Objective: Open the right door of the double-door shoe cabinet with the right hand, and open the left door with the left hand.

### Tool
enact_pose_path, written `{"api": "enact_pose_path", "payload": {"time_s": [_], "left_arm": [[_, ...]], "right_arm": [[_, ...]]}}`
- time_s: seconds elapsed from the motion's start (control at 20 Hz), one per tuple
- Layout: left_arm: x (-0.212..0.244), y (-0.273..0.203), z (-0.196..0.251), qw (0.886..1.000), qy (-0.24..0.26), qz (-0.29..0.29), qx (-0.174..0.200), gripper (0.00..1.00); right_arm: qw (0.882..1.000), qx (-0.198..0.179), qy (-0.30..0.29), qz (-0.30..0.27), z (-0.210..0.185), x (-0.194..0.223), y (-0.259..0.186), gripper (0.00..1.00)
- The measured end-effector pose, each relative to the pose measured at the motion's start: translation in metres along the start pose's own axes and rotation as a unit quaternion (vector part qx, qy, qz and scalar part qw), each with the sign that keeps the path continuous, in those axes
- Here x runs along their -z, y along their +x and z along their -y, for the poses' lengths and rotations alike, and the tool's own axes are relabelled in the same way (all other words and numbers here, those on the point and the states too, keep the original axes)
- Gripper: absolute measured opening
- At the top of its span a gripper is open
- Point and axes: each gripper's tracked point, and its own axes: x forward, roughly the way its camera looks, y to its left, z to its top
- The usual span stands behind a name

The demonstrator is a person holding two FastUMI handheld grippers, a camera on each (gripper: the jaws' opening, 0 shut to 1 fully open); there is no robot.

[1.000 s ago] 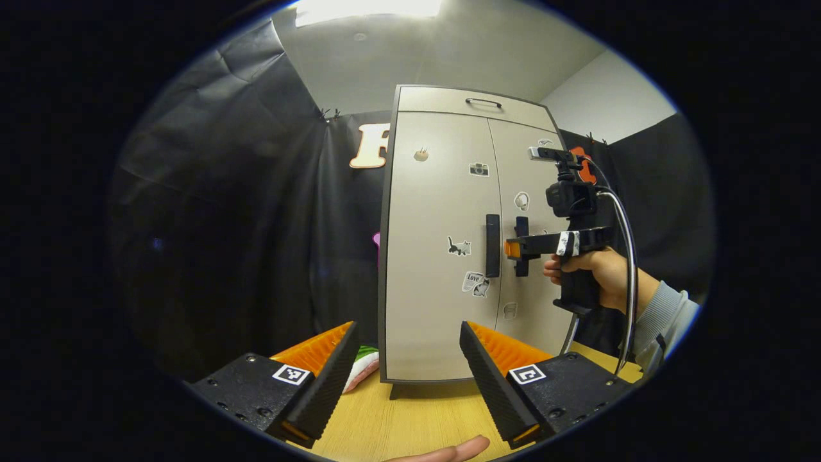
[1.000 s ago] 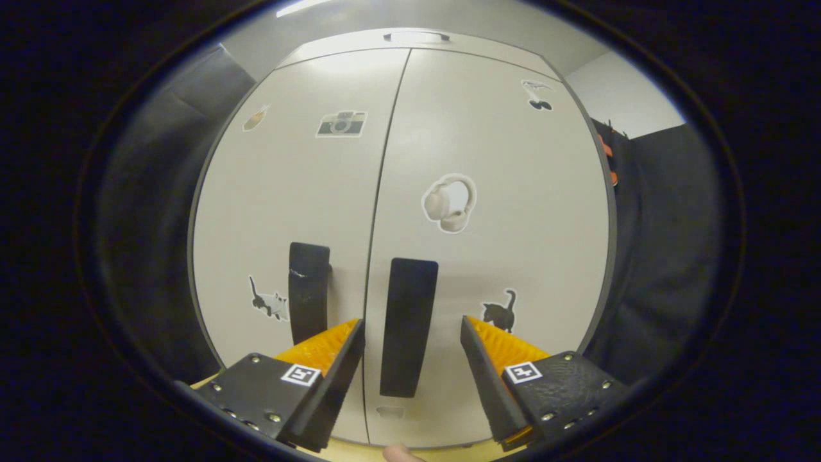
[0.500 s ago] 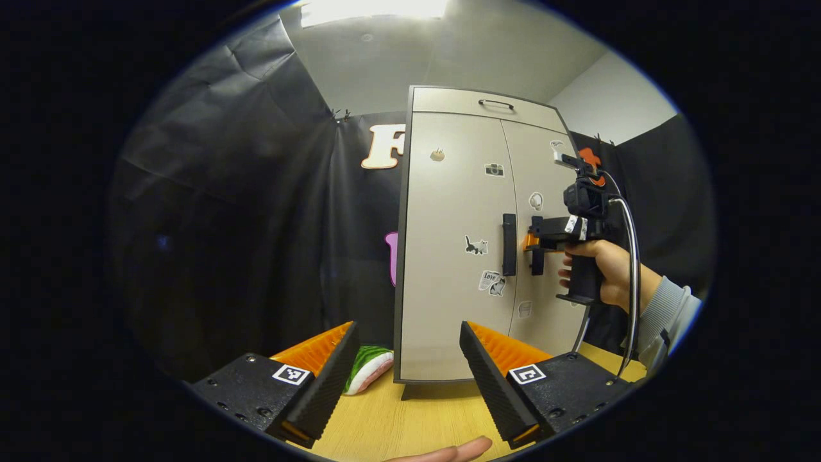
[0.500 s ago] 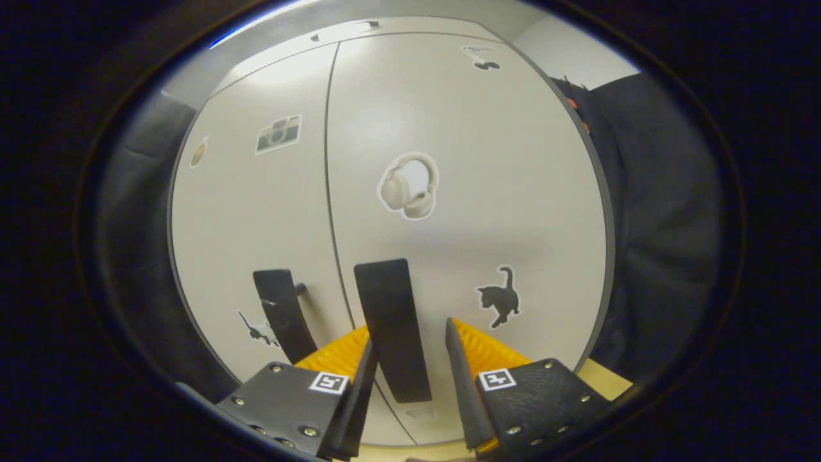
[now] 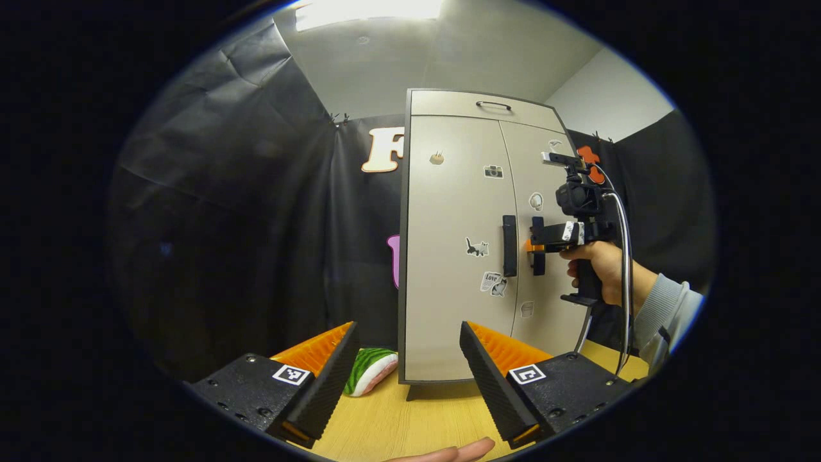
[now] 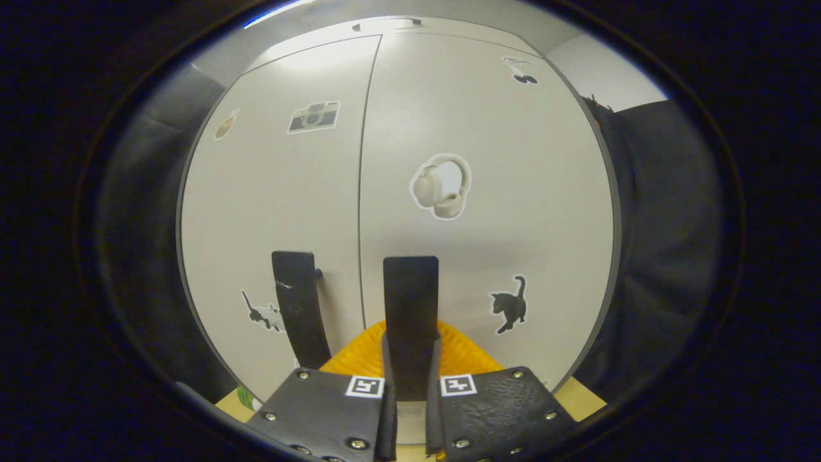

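A tall pale shoe cabinet [image 5: 474, 256] w/ two doors is seen standing upright on a light wooden table [image 5: 410, 423], in front of the black booth cloth. Both doors are shut; a thin seam runs betw. them. The left door [image 5: 449, 244] carries a dark vertical handle [image 5: 509, 246] near the seam, plus camera, cat and other stickers. The right door [image 6: 487, 212] has its own dark vertical handle [image 6: 410, 321], w/ a headphone sticker [image 6: 441, 186] above it and a black cat sticker [image 6: 510, 305] to the right. In the right gripper view, the right gripper [image 6: 410, 410] is clamped on the right door's handle: both fingers are pressed against its lower part, one on each side. In the left gripper view, the same gripper is seen farther off at that handle, held by a hand [image 5: 593, 269] in a grey sleeve [image 5: 667, 314]. The left gripper [image 5: 407, 372] is held well back from the cabinet, low over the table, fingers spread wide w/ nothing betw. them. A green-and-white object [image 5: 369, 378], partly hidden, lies on the table by the cabinet's left bottom corner. A fingertip [image 5: 449, 452] is visible at the bottom edge of the left gripper view.
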Motion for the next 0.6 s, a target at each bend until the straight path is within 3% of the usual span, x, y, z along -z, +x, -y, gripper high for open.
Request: {"api": "enact_pose_path", "payload": {"time_s": [0.6], "left_arm": [[-0.010, -0.015, 0.030, 1.000, -0.003, -0.001, 0.004, 0.97]], "right_arm": [[0.995, -0.098, 0.008, -0.030, 0.023, -0.002, -0.064, 0.18]]}}
